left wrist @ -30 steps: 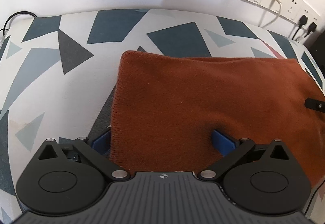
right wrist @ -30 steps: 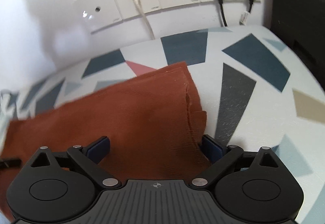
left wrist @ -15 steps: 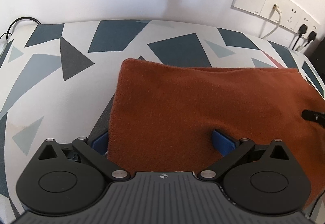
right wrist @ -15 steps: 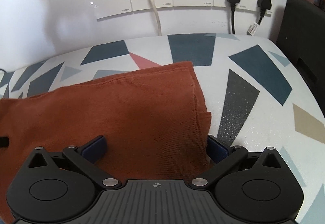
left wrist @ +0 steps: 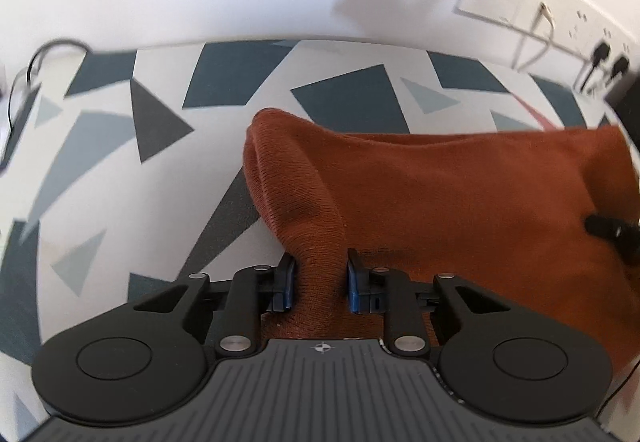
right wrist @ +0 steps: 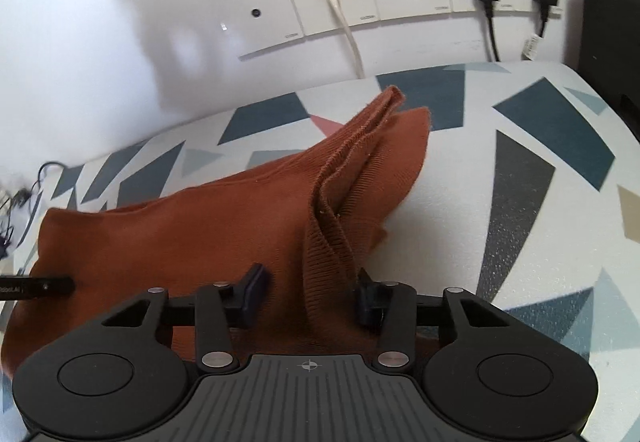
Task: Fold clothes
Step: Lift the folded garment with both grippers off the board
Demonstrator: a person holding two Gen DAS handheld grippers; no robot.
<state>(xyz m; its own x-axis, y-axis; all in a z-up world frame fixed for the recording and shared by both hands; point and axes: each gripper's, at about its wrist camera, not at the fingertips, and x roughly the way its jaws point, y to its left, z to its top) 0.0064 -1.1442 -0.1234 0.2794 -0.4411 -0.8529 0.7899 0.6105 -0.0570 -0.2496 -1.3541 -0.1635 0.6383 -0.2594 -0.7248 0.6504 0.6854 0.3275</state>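
While each hand-held gripper pinches one near corner of the rust-orange ribbed knit garment (left wrist: 460,193), the cloth lies partly lifted over the white worktop printed with blue and grey triangles (left wrist: 120,161), its far edge reaching toward the back edge by the wall. The left hand-held gripper (left wrist: 319,280) has its blue pads pressed together on a bunched ridge of fabric at the garment's left near corner. The right hand-held gripper (right wrist: 310,292) has its jaws drawn in around a thick pleat of several layers at the right near corner; the right pad touches the cloth, but whether the left pad presses it is hard to tell. The layered right end stands up in a peak pointing toward the white wall socket strip (right wrist: 384,1).

Judging from both grips, the step in hand looks like carrying the near edge over to make a fold. To do it well, both corners should rise level and travel together, with the cloth kept lightly taut between them so the fold line runs straight. The stacked layers on the right could slip apart, so that pinch needs to hold all of them
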